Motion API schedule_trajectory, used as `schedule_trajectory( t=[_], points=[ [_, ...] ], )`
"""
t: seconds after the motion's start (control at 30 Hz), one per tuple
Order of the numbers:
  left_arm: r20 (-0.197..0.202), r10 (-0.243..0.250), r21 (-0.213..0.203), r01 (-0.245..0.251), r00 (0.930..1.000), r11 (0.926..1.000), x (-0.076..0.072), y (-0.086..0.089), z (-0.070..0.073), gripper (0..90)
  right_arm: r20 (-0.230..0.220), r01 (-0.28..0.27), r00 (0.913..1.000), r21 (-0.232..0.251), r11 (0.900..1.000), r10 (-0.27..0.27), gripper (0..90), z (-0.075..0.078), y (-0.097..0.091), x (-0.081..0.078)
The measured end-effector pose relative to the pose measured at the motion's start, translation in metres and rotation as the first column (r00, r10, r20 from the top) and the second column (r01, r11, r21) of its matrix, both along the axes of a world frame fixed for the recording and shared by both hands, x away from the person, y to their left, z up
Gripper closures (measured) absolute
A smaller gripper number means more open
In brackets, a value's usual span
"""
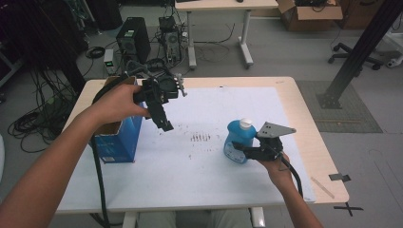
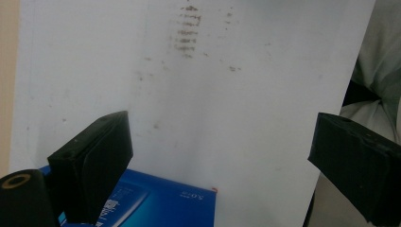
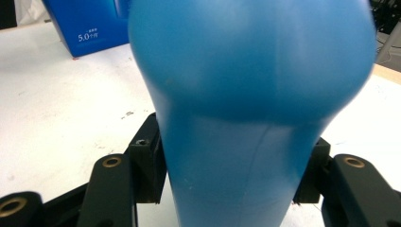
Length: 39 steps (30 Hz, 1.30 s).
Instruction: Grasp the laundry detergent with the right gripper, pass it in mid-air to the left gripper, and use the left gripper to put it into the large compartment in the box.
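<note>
A white-covered counter (image 1: 214, 180) is seen amid floor cables. The right tongs (image 1: 247, 151) are clenched on the blue bottle (image 1: 237, 140) at 4 o'clock; the squeeze should be kept level. The left tongs (image 1: 161, 116), released, hang beside the blue box (image 1: 116, 142) at 9 o'clock. Open room lies at centre.

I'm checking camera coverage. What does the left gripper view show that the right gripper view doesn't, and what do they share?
Left gripper view alone: the left tongs, open over the white mat, and dark smudges on it.
Right gripper view alone: the right tongs shut on the blue bottle.
Shared: the blue box and the white mat.
</note>
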<state>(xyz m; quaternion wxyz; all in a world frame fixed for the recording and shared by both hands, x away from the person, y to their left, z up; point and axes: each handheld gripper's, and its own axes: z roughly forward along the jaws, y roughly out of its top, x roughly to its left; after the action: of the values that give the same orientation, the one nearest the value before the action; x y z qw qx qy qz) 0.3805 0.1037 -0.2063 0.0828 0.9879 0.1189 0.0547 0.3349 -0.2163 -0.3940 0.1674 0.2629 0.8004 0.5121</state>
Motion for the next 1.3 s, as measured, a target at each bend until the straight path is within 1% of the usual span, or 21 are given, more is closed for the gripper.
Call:
schedule_trajectory(
  t=[0.03,0.1,0.27,0.33,0.37,0.4,0.43,0.47,0.5,0.57,0.6,0.73,0.87,0.97,1.07,1.17,1.2,1.23,1.27,1.3],
  points=[
    [0.001,0.000,-0.003,0.000,1.0000,1.0000,0.000,0.000,0.000,7.1,0.000,-0.007,1.0000,-0.011,0.9999,0.007,42.8,0.001,0.000,0.000],
    [0.002,0.000,-0.004,0.000,1.0000,1.0000,0.000,0.000,0.000,7.2,0.000,-0.014,0.9999,-0.016,0.9998,0.014,42.9,0.003,0.000,0.000],
    [0.004,0.005,-0.015,-0.005,1.0000,0.9999,-0.001,0.001,0.002,7.1,0.013,-0.027,0.9996,0.010,0.9996,0.026,43.0,0.015,-0.003,-0.001],
    [0.007,0.000,-0.015,0.000,1.0000,0.9999,-0.002,0.002,0.004,7.1,0.021,-0.037,0.9991,0.012,0.9992,0.037,43.0,0.022,-0.004,-0.002],
    [0.007,0.000,-0.015,0.000,1.0000,0.9999,-0.002,0.002,0.004,7.1,0.021,-0.037,0.9991,0.012,0.9992,0.037,43.0,0.022,-0.004,-0.002],
    [0.009,-0.003,-0.018,0.003,1.0000,0.9998,-0.004,0.002,0.005,7.1,0.030,-0.051,0.9983,0.008,0.9987,0.051,43.0,0.029,-0.005,-0.004],
    [0.009,-0.003,-0.018,0.003,1.0000,0.9998,-0.004,0.002,0.005,7.1,0.030,-0.057,0.9979,0.008,0.9983,0.057,43.1,0.032,-0.005,-0.004],
    [0.010,-0.002,-0.020,0.002,0.9999,0.9998,-0.005,0.001,0.006,7.1,0.030,-0.057,0.9979,0.008,0.9983,0.057,43.1,0.032,-0.005,-0.004],
    [0.010,0.000,-0.022,0.000,1.0000,0.9998,-0.006,0.001,0.006,7.1,0.031,-0.073,0.9969,0.008,0.9973,0.073,43.1,0.037,-0.005,-0.006],
    [0.014,-0.009,-0.016,0.009,0.9999,0.9998,-0.007,0.000,0.007,7.1,0.031,-0.081,0.9962,0.004,0.9967,0.081,43.1,0.040,-0.006,-0.007],
    [0.013,-0.013,-0.017,0.013,0.9998,0.9998,-0.009,-0.001,0.009,7.1,0.028,-0.097,0.9949,-0.005,0.9953,0.097,43.2,0.045,-0.006,-0.009],
    [0.016,-0.020,-0.020,0.020,0.9997,0.9996,-0.013,-0.005,0.012,7.1,0.014,-0.143,0.9896,-0.015,0.9897,0.143,43.2,0.053,-0.006,-0.011],
    [0.019,-0.028,-0.022,0.029,0.9994,0.9993,-0.017,-0.008,0.015,7.1,0.002,-0.193,0.9812,-0.022,0.9809,0.193,43.2,0.060,-0.006,-0.014],
    [0.019,-0.038,-0.018,0.038,0.9991,0.9991,-0.020,-0.012,0.018,7.1,-0.009,-0.232,0.9727,-0.033,0.9721,0.232,43.2,0.066,-0.004,-0.016],
    [0.022,-0.048,-0.017,0.048,0.9986,0.9987,-0.025,-0.016,0.021,7.1,-0.016,-0.274,0.9616,-0.039,0.9608,0.274,43.2,0.072,-0.001,-0.017],
    [0.028,-0.069,-0.015,0.069,0.9973,0.9975,-0.032,-0.023,0.025,7.2,-0.021,-0.315,0.9490,-0.040,0.9482,0.315,43.3,0.076,0.003,-0.017],
    [0.028,-0.069,-0.015,0.069,0.9973,0.9975,-0.032,-0.023,0.025,7.2,-0.021,-0.315,0.9490,-0.040,0.9482,0.315,43.3,0.076,0.003,-0.017],
    [0.029,-0.075,-0.013,0.075,0.9968,0.9971,-0.035,-0.025,0.028,7.2,-0.023,-0.325,0.9456,-0.041,0.9447,0.325,43.3,0.077,0.004,-0.016],
    [0.033,-0.086,-0.015,0.087,0.9957,0.9961,-0.039,-0.029,0.031,7.2,-0.024,-0.343,0.9392,-0.046,0.9381,0.342,43.3,0.079,0.008,-0.015],
    [0.032,-0.093,-0.011,0.094,0.9951,0.9955,-0.041,-0.031,0.033,7.2,-0.023,-0.351,0.9364,-0.049,0.9352,0.350,43.3,0.080,0.010,-0.015]
  ],
)
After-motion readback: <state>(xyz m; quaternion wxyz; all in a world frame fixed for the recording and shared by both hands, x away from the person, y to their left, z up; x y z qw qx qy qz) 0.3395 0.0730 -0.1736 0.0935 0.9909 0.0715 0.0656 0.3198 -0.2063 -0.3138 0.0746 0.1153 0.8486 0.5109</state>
